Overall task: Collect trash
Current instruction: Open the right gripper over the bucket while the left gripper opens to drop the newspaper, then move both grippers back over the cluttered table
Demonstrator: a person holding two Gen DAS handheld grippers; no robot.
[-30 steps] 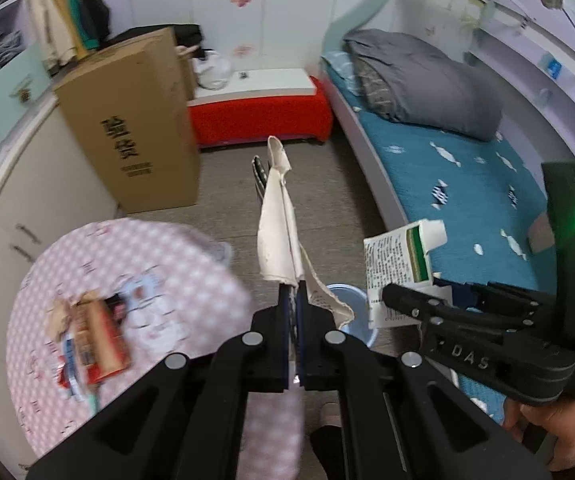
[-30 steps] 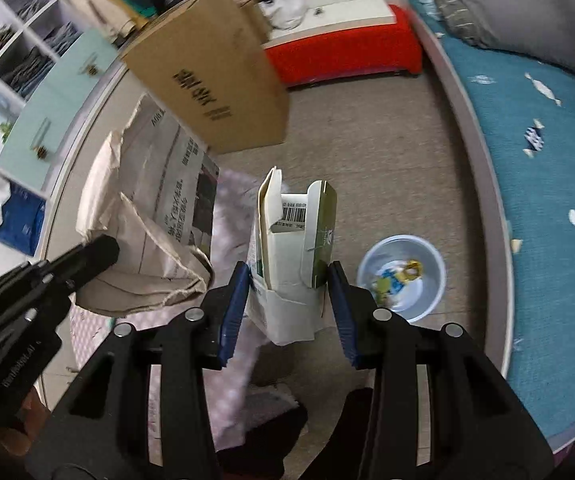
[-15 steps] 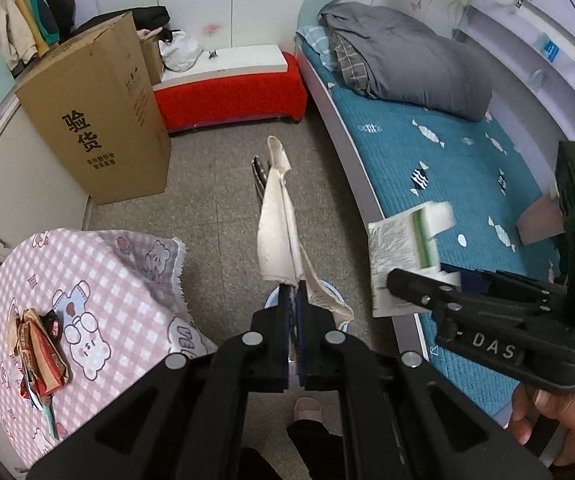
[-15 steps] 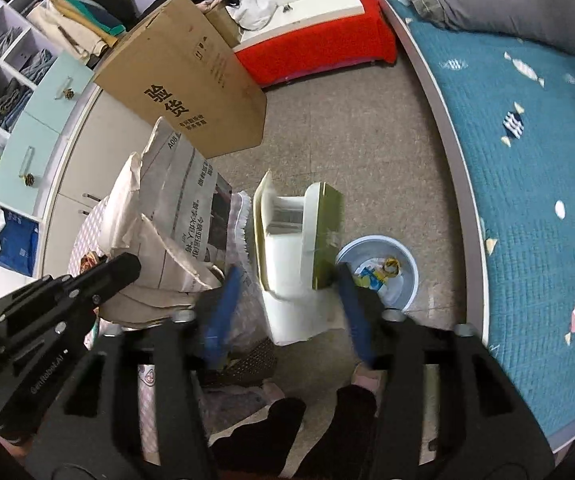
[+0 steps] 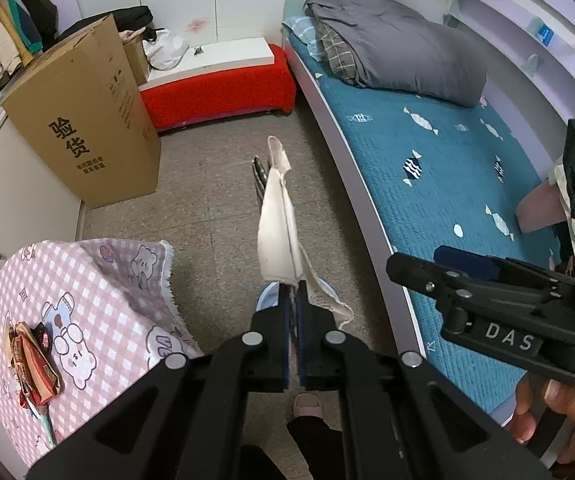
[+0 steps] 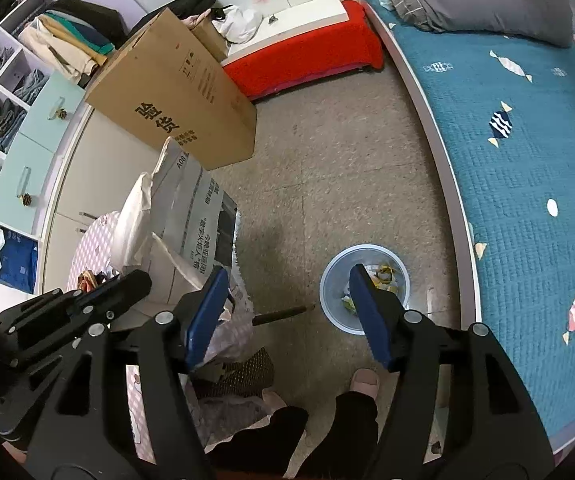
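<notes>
My left gripper (image 5: 294, 300) is shut on a folded newspaper (image 5: 277, 236) that stands up between the fingers; it also shows in the right wrist view (image 6: 191, 216), held above the table edge. My right gripper (image 6: 287, 280) is open and empty above the floor, its right finger over a small blue trash bin (image 6: 329, 304) with wrappers inside. The right gripper also shows in the left wrist view (image 5: 439, 264), at the right over the bed edge. More wrappers (image 5: 33, 364) lie on the pink checked table (image 5: 99, 300).
A large cardboard box (image 5: 83, 120) stands on the floor by the white cabinets. A red bench (image 5: 215, 92) is at the back wall. A bed with a teal cover (image 5: 447, 184) runs along the right. The person's foot (image 6: 363, 384) is near the bin.
My right gripper has opened and the white and green carton it held is gone from its fingers. The left gripper has swung right with the newspaper, off the table and over the floor.
</notes>
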